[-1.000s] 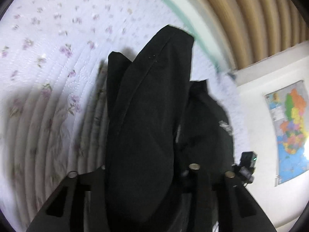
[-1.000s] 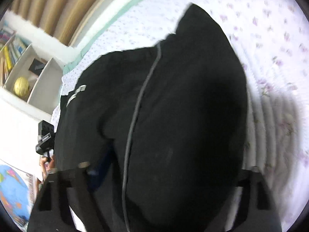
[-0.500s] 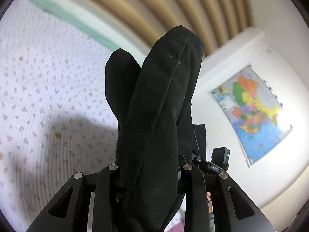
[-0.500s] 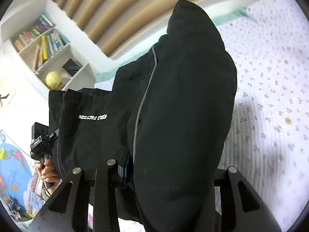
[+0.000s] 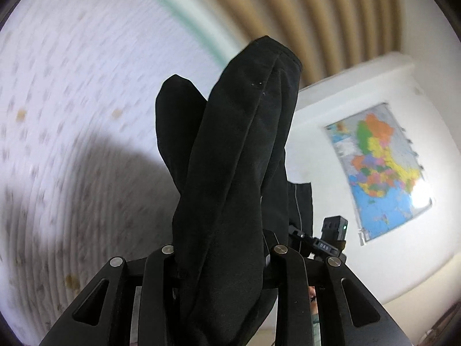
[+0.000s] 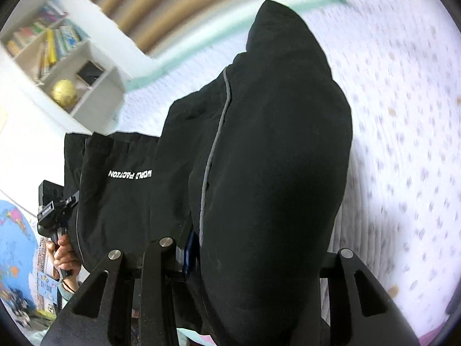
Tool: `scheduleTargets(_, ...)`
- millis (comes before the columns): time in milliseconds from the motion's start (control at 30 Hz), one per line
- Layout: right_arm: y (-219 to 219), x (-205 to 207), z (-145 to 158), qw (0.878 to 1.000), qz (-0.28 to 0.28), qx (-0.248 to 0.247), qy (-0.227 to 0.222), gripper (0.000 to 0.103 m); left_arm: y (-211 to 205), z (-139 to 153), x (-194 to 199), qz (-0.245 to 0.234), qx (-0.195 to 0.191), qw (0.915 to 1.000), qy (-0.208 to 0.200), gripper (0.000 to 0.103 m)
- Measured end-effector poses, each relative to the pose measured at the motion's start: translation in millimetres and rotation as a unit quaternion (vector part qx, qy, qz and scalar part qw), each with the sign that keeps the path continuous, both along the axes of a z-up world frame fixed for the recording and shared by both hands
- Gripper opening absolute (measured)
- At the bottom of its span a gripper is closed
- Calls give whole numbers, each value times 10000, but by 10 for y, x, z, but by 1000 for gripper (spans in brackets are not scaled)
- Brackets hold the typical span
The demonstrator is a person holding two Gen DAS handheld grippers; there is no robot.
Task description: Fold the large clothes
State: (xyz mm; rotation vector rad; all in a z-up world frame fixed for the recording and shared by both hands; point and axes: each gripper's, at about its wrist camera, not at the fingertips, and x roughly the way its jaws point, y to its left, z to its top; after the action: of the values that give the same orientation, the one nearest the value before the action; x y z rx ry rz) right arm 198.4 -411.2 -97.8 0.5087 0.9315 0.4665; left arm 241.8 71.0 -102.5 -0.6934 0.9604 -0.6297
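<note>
Garment (image 5: 230,173) bunched between the jaws of the left gripper (image 5: 222,255) and of the right gripper (image 6: 245,248), raised above the bed (image 5: 72,86). Wall map (image 5: 380,173) to the right in the left view; bookshelf (image 6: 57,57) upper left in the right view.

Black garment (image 5: 230,173), white floral-speckled bedspread (image 5: 72,72), multicoloured map (image 5: 380,178).

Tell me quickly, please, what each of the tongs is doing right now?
Left tongs: shut on the black garment.
Right tongs: shut on the black garment too.
</note>
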Motion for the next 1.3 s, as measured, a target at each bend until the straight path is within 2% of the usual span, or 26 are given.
scheduleTargets(67, 52, 150, -244, 9994, 28, -223, 268, 44, 87, -320, 110, 84, 199, 9994, 261, 32)
scheduleTargets(133, 64, 285, -512, 9972, -121, -488, 549, 49, 332, -639, 212, 396, 208, 9975, 546, 35)
scheduleTargets(200, -22, 394, -719, 9954, -289, -536, 745, 64, 596, -990, 313, 437, -188, 9945, 932, 45)
scheduleTargets(267, -179, 474, -961, 9950, -352, -75, 931, 74, 853, -1360, 393, 385, -684, 9884, 1300, 50)
scheduleTargets(333, -324, 521, -1173, 9929, -473, 228, 1072, 83, 1019, -1494, 391, 262, -1267, 9823, 1351, 50)
scheduleTargets(367, -383, 520, -1234, 9913, -527, 404, 1138, 85, 1074, -1454, 358, 306, -1212, 9839, 1274, 50)
scheduleTargets(400, -482, 482, -1299, 9883, -593, 708, 1213, 85, 1105, -1360, 321, 377, -960, 9882, 1131, 50)
scheduleTargets(433, -520, 470, -1281, 9872, -641, 791, 1227, 85, 1117, -1241, 279, 458, -611, 9925, 959, 50)
scheduleTargets(467, -508, 502, -1218, 9873, -697, 754, 1211, 85, 1115, -1074, 217, 567, -142, 9955, 739, 50)
scheduleTargets(533, -562, 391, -1021, 9913, -852, 258, 967, 85, 1032, -657, 59, 789, 821, 9932, 246, 50)
scheduleTargets(567, -560, 345, -884, 9924, -960, -63, 773, 85, 975, -510, 6, 834, 1062, 9908, 64, 50)
scheduleTargets(600, -538, 262, -644, 9899, -1187, -636, 438, 85, 863, -288, -91, 841, 1323, 9873, -272, 50)
scheduleTargets(633, -536, 232, -528, 9874, -1277, -897, 243, 86, 719, -85, -184, 753, 1464, 9845, -613, 50)
scheduleTargets(700, -487, 114, -250, 9874, -1229, -981, -182, 87, 406, 186, -301, 472, 1644, 9796, -1055, 52)
scheduleTargets(733, -357, 40, -71, 9903, -1037, -813, -451, 89, 294, 248, -312, 388, 1726, 9777, -1136, 53)
scheduleTargets(767, -302, -22, -22, 9914, -918, -747, -552, 94, 107, 307, -303, 313, 1901, 9743, -1167, 55)
scheduleTargets(833, 26, -109, 74, 9922, -654, -804, -697, 100, -89, 274, -254, 310, 2202, 9695, -1034, 56)
scheduleTargets(900, 379, -145, -34, 9914, -533, -1073, -524, 100, -371, 90, -163, 204, 2564, 9631, -789, 56)
scheduleTargets(1000, 815, -80, -329, 9888, -330, -1448, -126, 100, -640, -445, -83, -113, 2921, 9555, -397, 56)
scheduleTargets(1033, 996, -43, -479, 9871, -189, -1587, 47, 100, -712, -590, -88, -174, 3126, 9486, -456, 56)
scheduleTargets(1100, 1179, -33, -711, 9825, -62, -1859, 94, 103, -767, -749, -139, -105, 3379, 9369, -890, 60)
scheduleTargets(1133, 1252, -39, -798, 9782, -72, -2075, -25, 103, -744, -830, -99, -45, 3404, 9367, -816, 60)
scheduleTargets(1233, 1266, -25, -899, 9789, -204, -2031, -106, 103, -585, -937, 17, 299, 2996, 9527, -413, 60)
scheduleTargets(1300, 1257, -32, -904, 9798, -344, -1963, -154, 103, -587, -917, -11, 450, 3062, 9501, -392, 60)
